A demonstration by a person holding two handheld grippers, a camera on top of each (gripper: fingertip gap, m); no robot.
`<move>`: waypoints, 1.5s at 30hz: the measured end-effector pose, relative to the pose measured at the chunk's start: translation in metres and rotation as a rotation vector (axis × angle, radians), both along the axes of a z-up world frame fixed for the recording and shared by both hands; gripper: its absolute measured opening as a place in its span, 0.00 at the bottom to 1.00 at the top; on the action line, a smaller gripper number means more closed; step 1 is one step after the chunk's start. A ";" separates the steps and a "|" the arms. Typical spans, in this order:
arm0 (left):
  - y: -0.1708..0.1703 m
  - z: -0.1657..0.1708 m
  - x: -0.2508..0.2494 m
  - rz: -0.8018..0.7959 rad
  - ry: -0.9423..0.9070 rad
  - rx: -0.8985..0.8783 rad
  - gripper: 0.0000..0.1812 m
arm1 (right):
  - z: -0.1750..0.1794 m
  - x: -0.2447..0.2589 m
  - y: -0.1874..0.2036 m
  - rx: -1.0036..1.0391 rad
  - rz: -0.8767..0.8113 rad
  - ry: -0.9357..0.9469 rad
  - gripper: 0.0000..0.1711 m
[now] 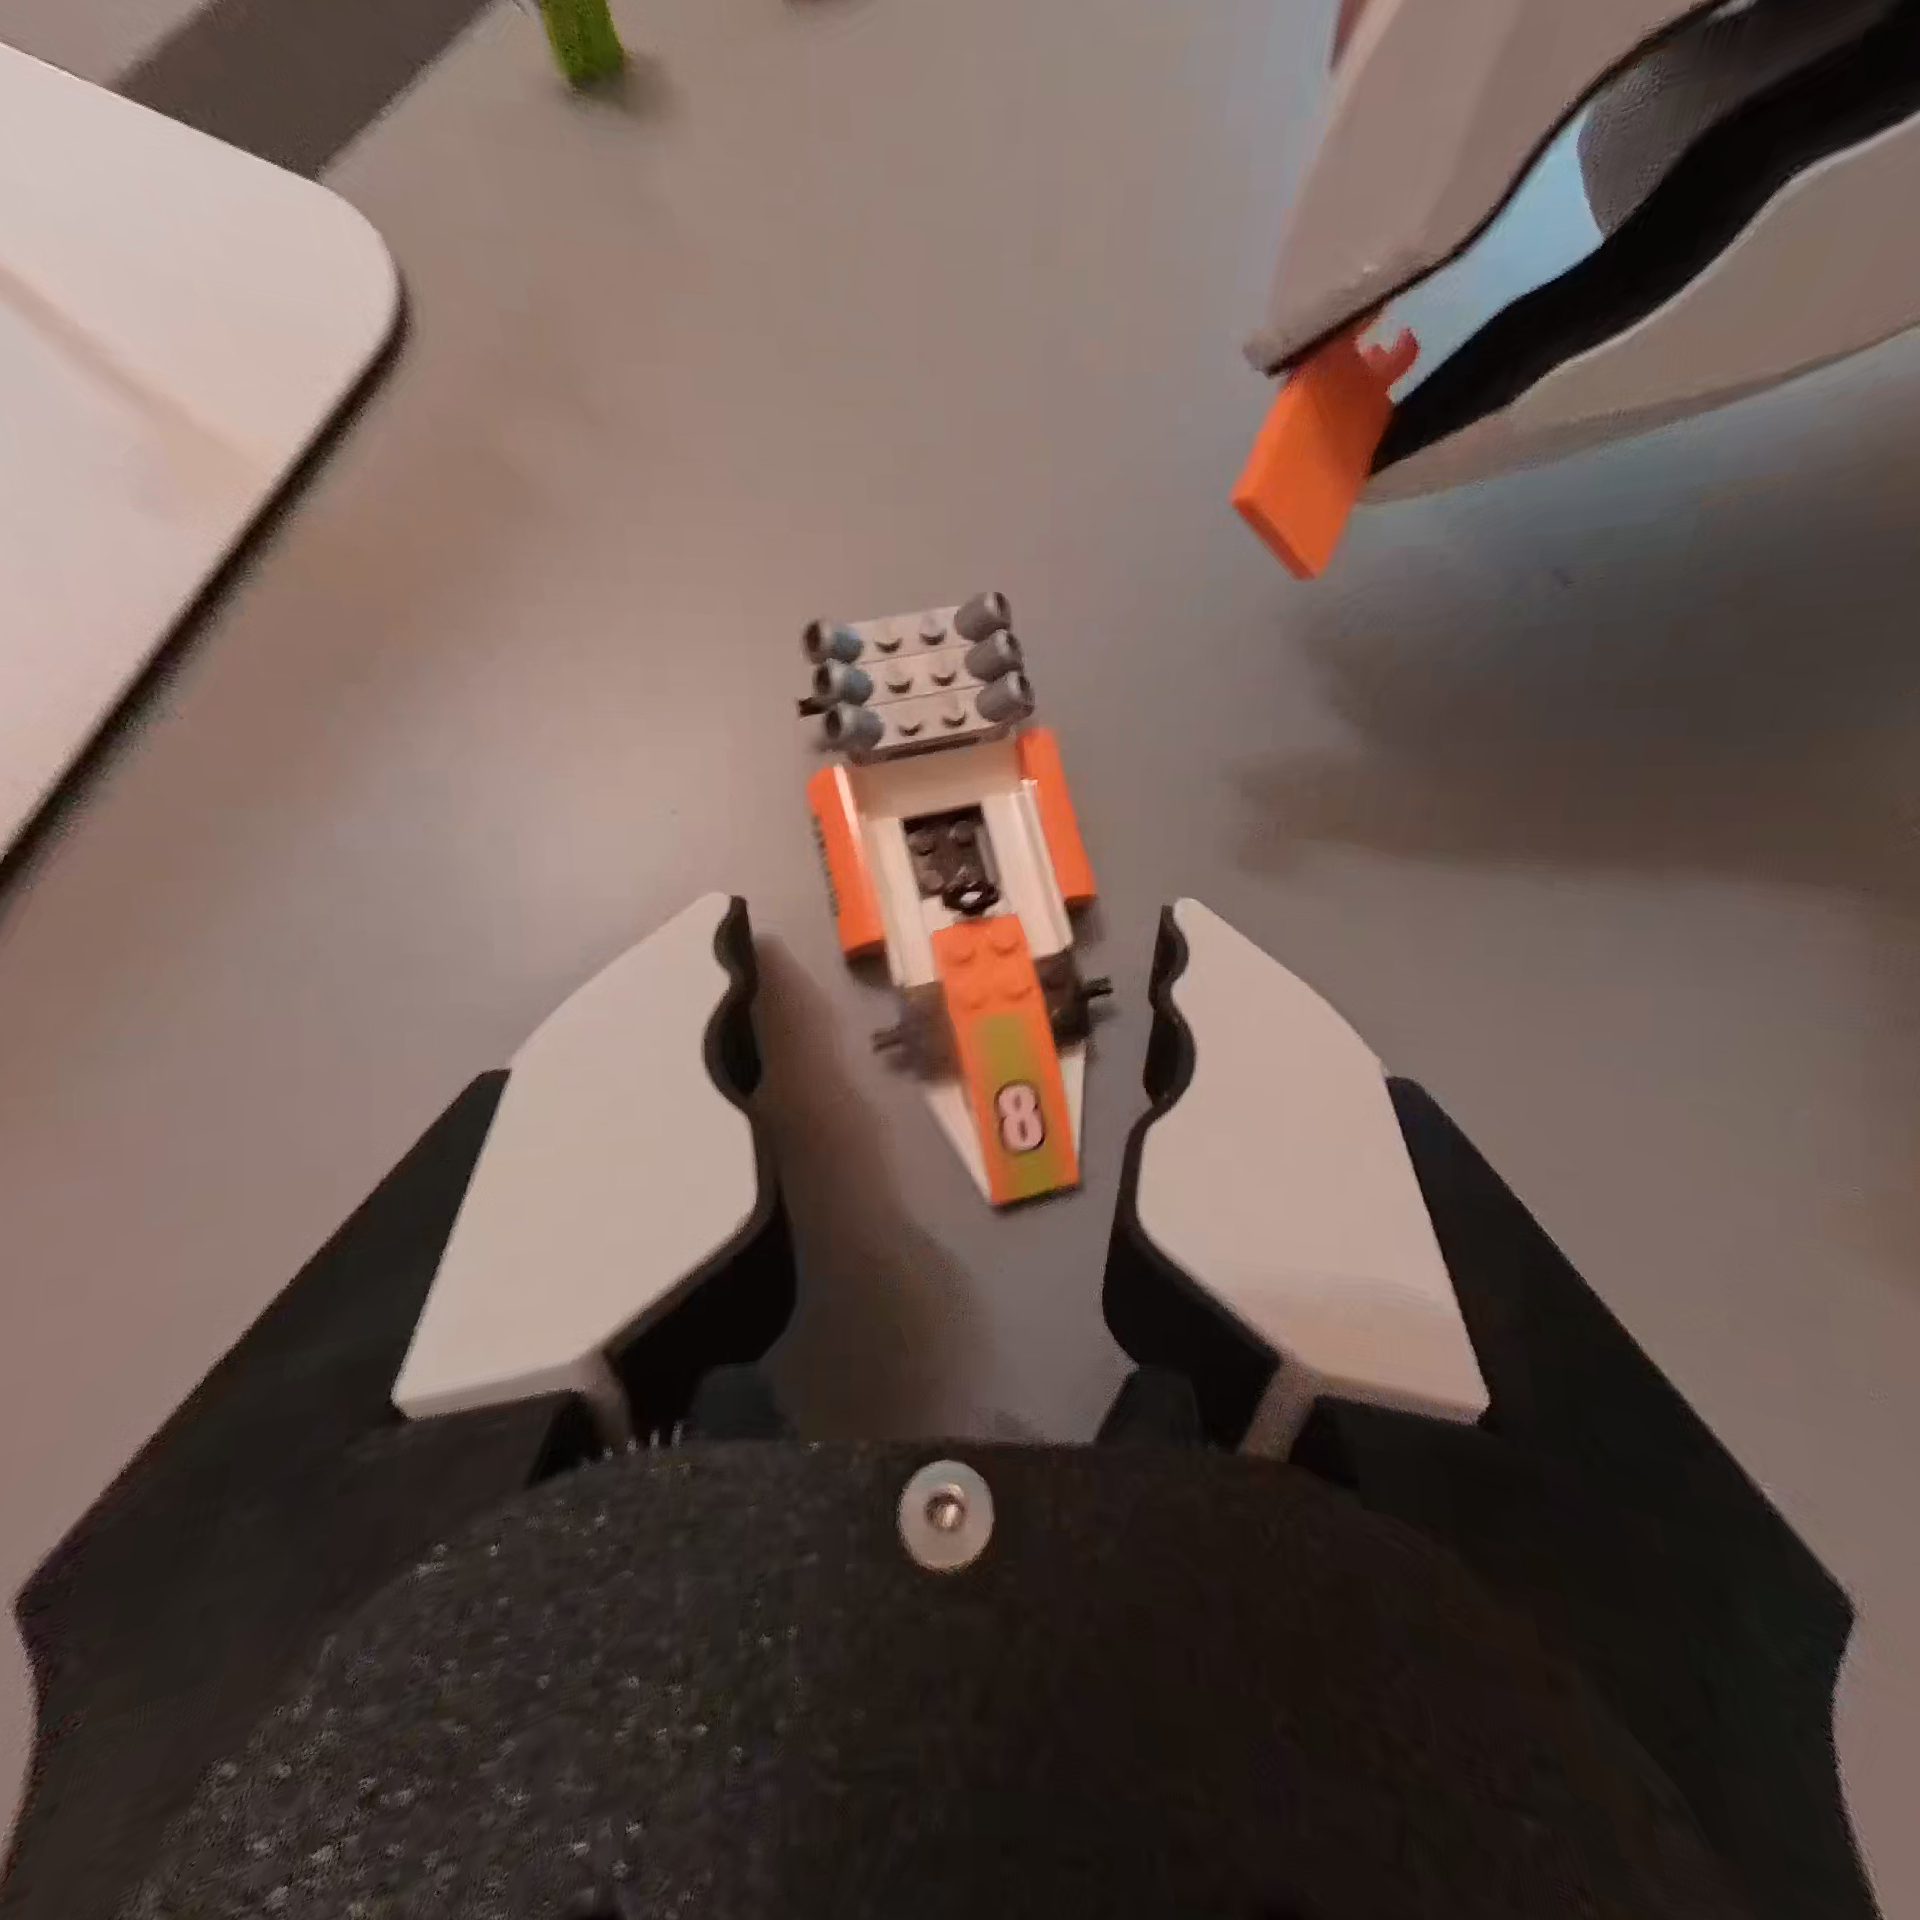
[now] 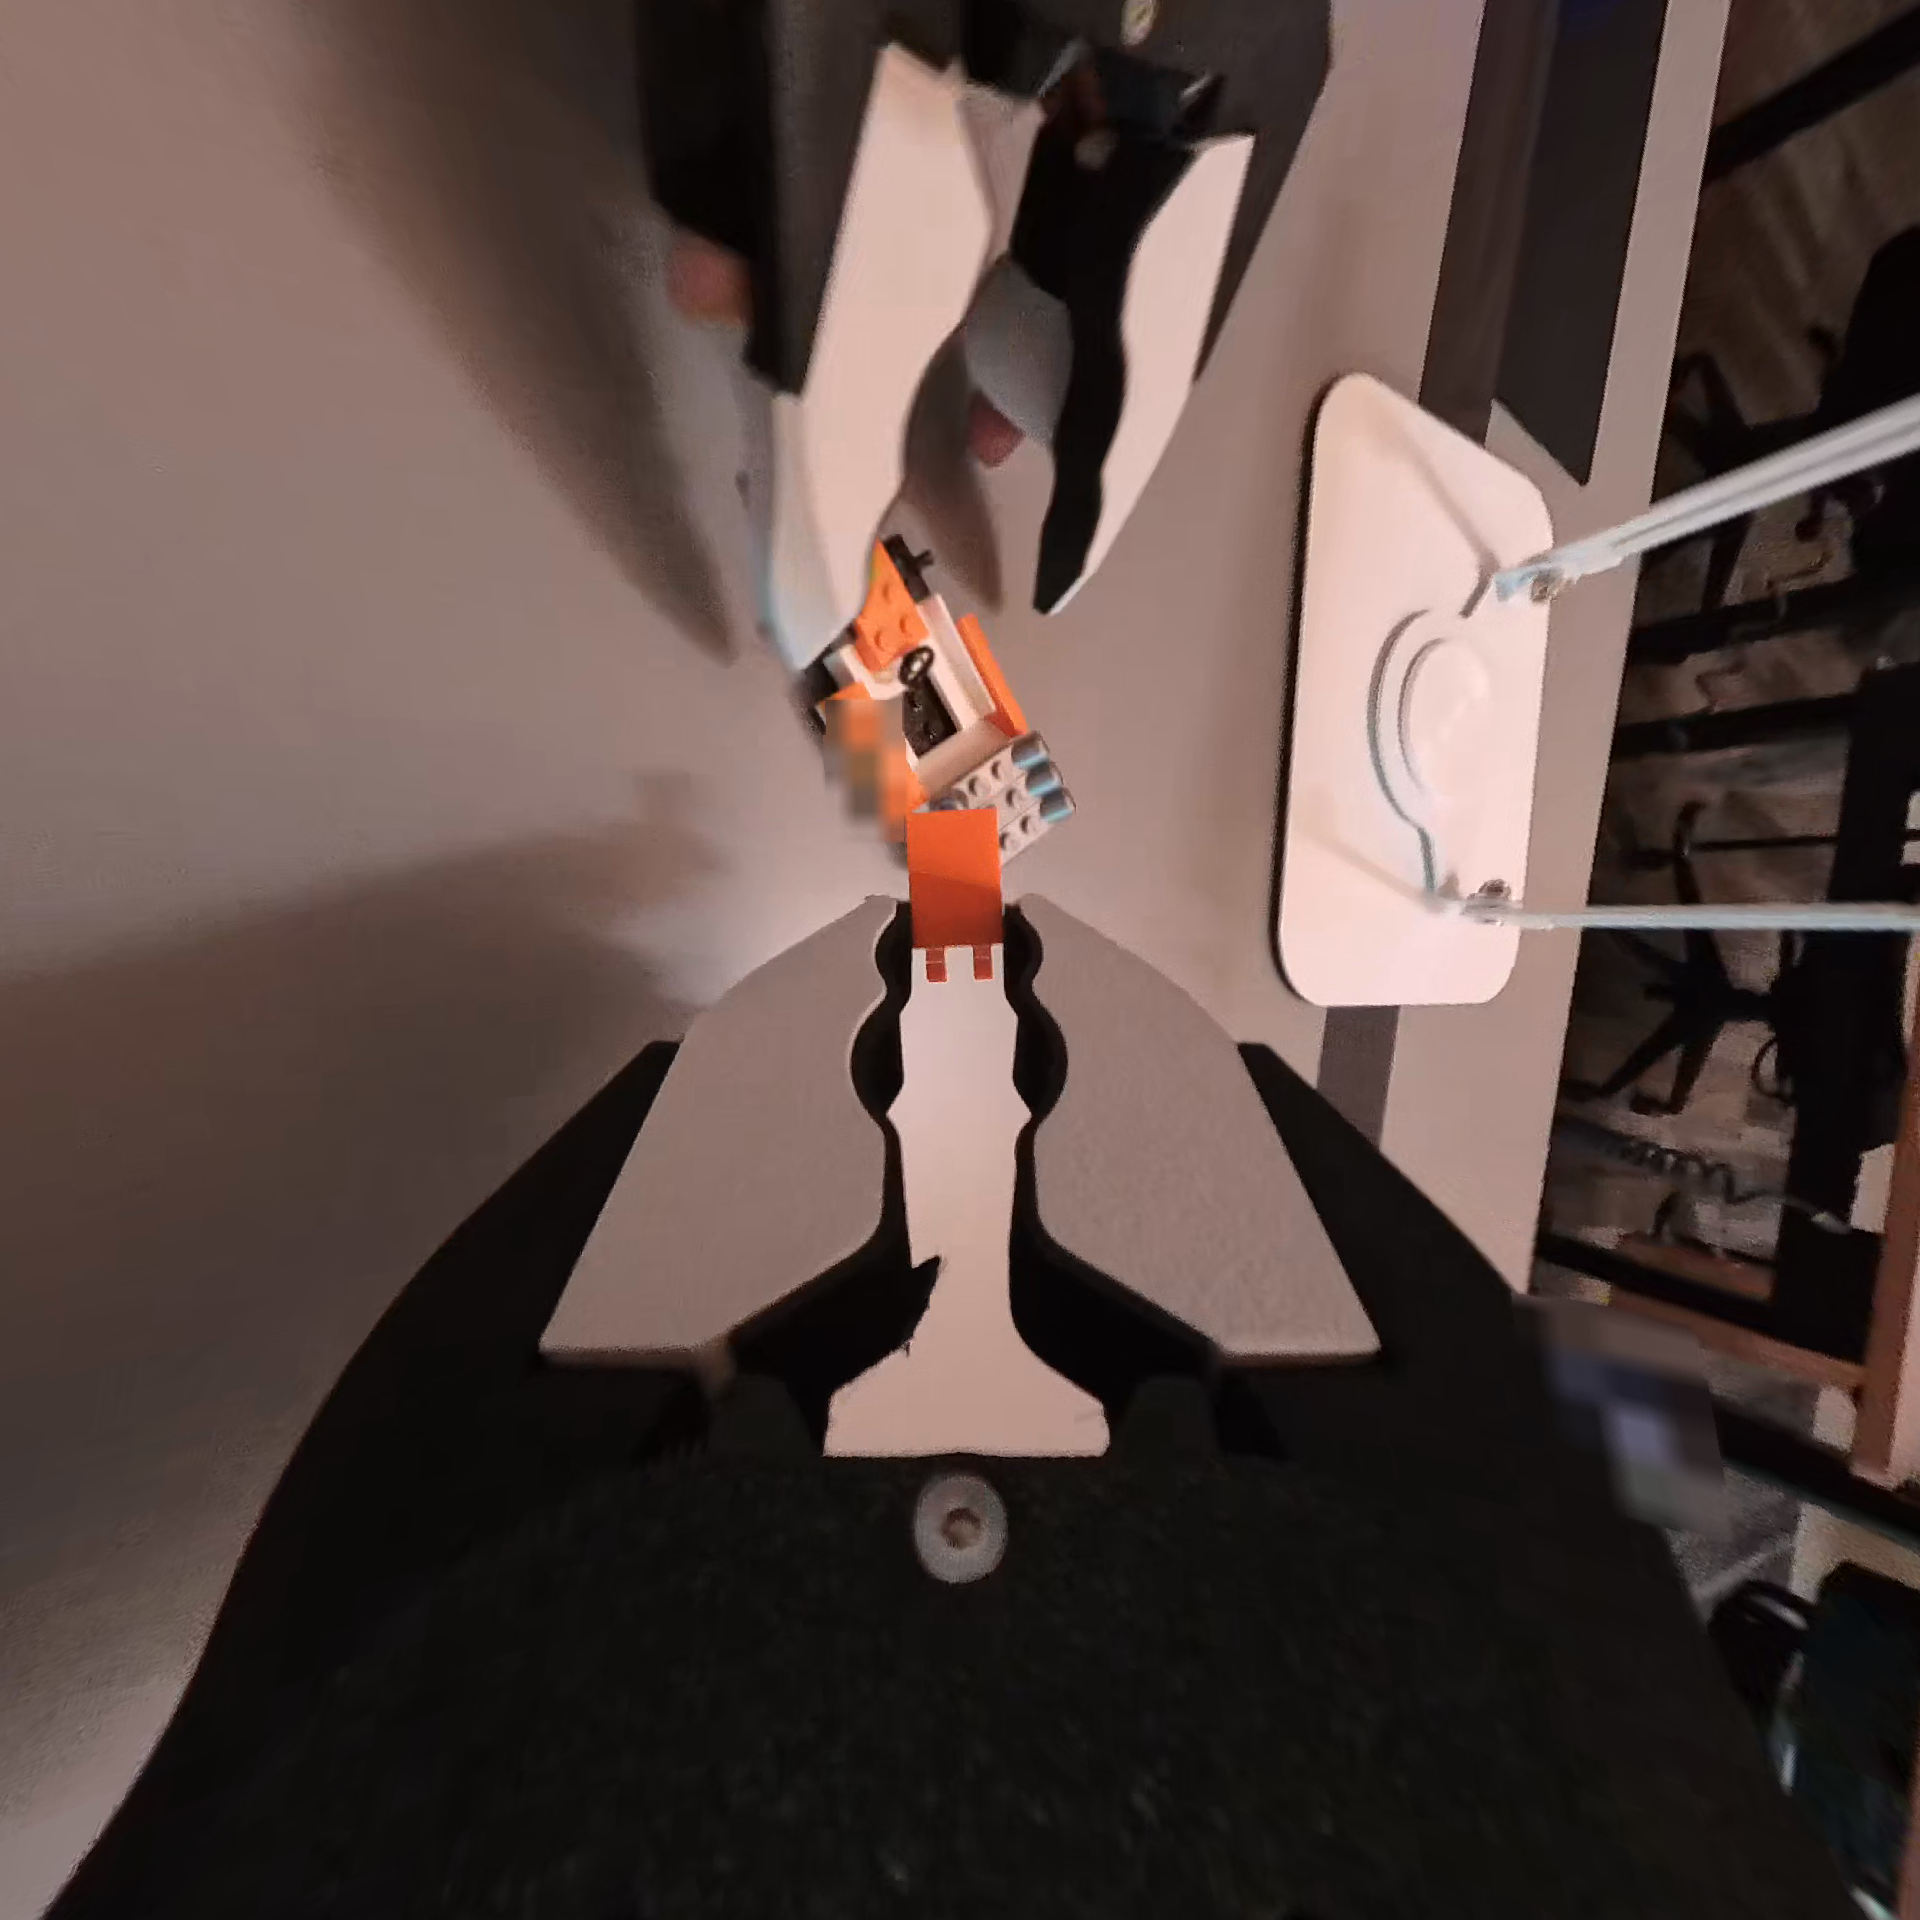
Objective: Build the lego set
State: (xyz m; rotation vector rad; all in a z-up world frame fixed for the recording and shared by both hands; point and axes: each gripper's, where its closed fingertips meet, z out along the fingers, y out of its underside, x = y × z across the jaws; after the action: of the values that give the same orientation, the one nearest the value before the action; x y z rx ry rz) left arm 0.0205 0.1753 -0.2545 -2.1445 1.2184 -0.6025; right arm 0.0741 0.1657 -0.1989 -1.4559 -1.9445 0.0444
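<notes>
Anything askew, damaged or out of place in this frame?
Nothing stands out. The lego car sits flat on the grey table between the open left tongs; the right tongs hold an orange piece cleanly.

Left wrist view looks steeply down on the grey table [image 1: 520, 623], close, lego car [image 1: 951, 904] at frame centre. Right wrist view faces along the table toward the white base plate [image 2: 1382, 790], right of frame. Both views share the car [image 2: 935, 707] and the orange piece [image 1: 1314, 468].
</notes>
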 end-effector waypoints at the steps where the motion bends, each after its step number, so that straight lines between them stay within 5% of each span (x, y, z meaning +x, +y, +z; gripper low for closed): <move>1: 0.000 -0.004 0.005 -0.003 0.030 0.009 0.41 | -0.002 0.001 0.002 -0.003 -0.010 -0.002 0.10; 6: 0.007 -0.009 0.016 -0.029 0.145 0.073 0.29 | -0.005 0.005 0.003 -0.023 -0.028 0.011 0.10; 14: -0.030 -0.009 0.001 -0.345 0.187 0.026 0.29 | -0.004 -0.006 -0.019 -0.200 0.001 0.023 0.10; 21: -0.051 -0.008 -0.010 -0.466 0.184 0.022 0.29 | -0.027 -0.034 -0.033 -0.350 -0.002 -0.002 0.10; 45: -0.057 -0.009 -0.018 -0.500 0.185 0.026 0.29 | -0.039 -0.049 -0.040 -0.579 -0.062 0.029 0.10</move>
State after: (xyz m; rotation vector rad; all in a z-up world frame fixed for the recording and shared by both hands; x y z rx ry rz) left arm 0.0022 0.1185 -0.2632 -1.9066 1.8782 -0.5932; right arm 0.0248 0.1255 -0.2377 -1.8606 -1.9491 0.6416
